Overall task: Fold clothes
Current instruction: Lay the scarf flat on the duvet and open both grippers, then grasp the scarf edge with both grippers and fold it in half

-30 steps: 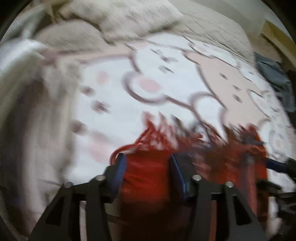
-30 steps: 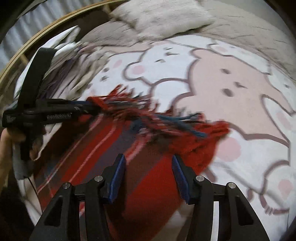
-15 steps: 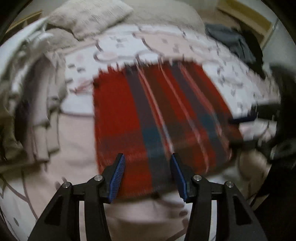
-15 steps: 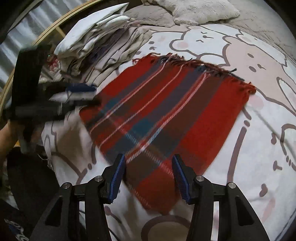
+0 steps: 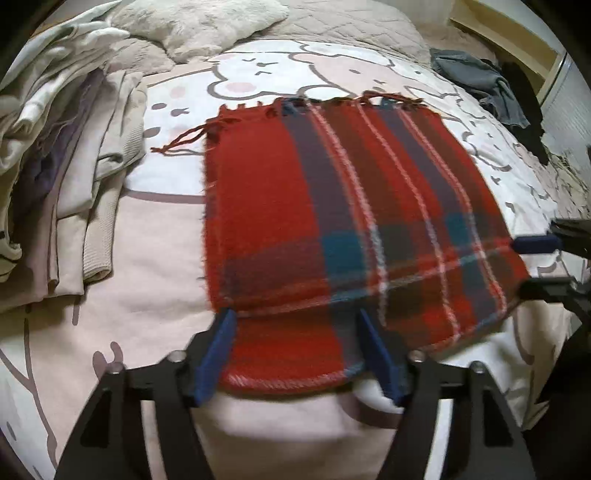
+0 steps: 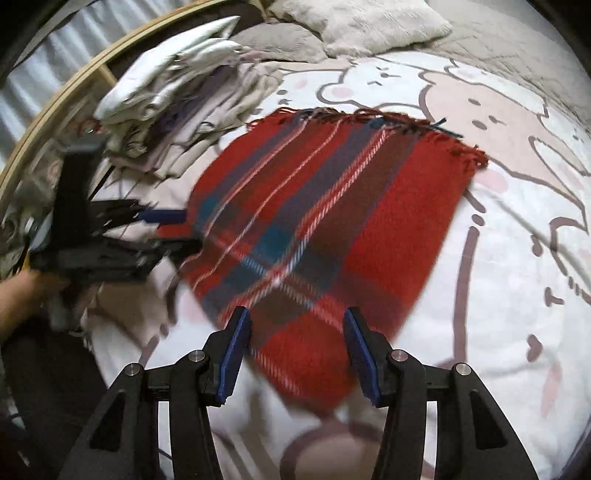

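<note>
- On the bed, over a white and pink bedcover printed with cartoon bears (image 5: 258,79), a folded red plaid woollen scarf with a fringed far edge (image 5: 332,206) is laid flat; it is seen in both wrist views.
- Only in the left wrist view is a heap of dark grey and black clothing (image 5: 491,85) shown at the far right of the bed, beside a pale wooden frame.
- Only in the right wrist view are a curved wooden bed rail (image 6: 74,85) and a bare hand (image 6: 18,299) at the left edge shown, the hand being wrapped round the black handle of the other tool.
- A stack of folded cream and beige garments (image 5: 62,158) lies just left of the scarf, and a fluffy off-white pillow (image 6: 369,22) lies at the head of the bed; both are seen in each view.
- The left tongs (image 5: 295,325) are spread wide and are opening further; the scarf's near folded edge lies between the blue pads, which are not seen pressing on it.
- The right tongs (image 6: 295,325) are held moderately apart above the scarf's near corner; nothing is pinched.
- Both tools are tilted steeply down towards the bed.
</note>
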`<state>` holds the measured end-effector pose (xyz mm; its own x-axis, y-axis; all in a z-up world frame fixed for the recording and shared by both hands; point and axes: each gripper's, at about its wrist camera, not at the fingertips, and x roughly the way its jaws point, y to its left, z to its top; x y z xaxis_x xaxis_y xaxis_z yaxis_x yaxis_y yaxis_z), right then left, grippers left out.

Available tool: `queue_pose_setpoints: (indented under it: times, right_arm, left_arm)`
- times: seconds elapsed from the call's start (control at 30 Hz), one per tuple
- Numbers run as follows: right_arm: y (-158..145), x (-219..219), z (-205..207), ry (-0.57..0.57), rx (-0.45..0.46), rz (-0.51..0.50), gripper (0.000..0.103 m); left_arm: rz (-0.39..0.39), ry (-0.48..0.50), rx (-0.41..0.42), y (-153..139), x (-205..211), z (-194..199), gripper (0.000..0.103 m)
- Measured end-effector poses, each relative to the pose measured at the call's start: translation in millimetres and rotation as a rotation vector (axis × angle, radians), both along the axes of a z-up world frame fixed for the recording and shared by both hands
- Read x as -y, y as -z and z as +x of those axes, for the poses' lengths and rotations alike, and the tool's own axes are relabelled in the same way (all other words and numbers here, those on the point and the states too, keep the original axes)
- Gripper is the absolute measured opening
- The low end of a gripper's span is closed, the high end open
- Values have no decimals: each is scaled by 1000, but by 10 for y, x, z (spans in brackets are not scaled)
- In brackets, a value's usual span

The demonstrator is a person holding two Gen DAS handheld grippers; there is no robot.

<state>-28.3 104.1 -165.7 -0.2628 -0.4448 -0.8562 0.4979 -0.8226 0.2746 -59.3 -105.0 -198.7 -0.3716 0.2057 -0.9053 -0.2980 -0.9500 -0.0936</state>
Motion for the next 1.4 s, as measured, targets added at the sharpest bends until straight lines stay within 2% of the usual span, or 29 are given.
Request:
queue_pose_setpoints:
  times: [0.17, 0.3, 0.4, 0.47, 0.53, 0.63, 0.73, 0.8, 0.83, 1.0, 1.17, 1.33, 1.4]
  right_arm:
    - [456, -167, 56, 67, 126, 22, 54]
    - [358, -71, 164, 37, 41, 83, 54]
    - [173, -41, 346, 35, -89, 161, 54]
    - [133, 56, 529, -5, -210, 281, 56]
    - [141, 175, 724, -65, -332, 414, 57]
    - [321, 365, 1051, -217, -492, 623, 57]
    - [639, 486, 1307, -373, -657, 861, 56]
    - [811, 571, 1406, -437, -776, 977, 57]
    - [858, 614, 1410, -449, -803, 1007, 57]
    - [996, 771, 1252, -446, -894, 1076, 57]
    - [1141, 863, 1166, -474, -1043, 1135, 57]
    - [1225, 889, 1132, -516, -1145, 1165, 56]
    - [1214, 881, 1079, -547, -1137, 1142, 45]
  left_arm:
    - [2, 15, -20, -27, -9, 21, 71]
    - [-41, 51, -116, -186, -47, 140, 71]
    - [-111, 117, -250, -371, -114, 341, 71]
    - [-192, 197, -350, -467, -204, 536, 71]
    - [-273, 275, -408, -490, -295, 694, 71]
    - [-320, 337, -431, -453, -373, 788, 71]
    - [-360, 388, -446, -394, -447, 845, 71]
    - [-385, 416, -456, -352, -476, 885, 71]
    - [-397, 430, -462, -335, -485, 910, 71]
    - [-433, 485, -507, -310, -550, 1010, 71]
    - [-529, 601, -643, -228, -574, 1215, 71]
    - [-658, 744, -711, -4, -616, 1382, 72]
    - [-702, 782, -738, 74, -635, 1414, 72]
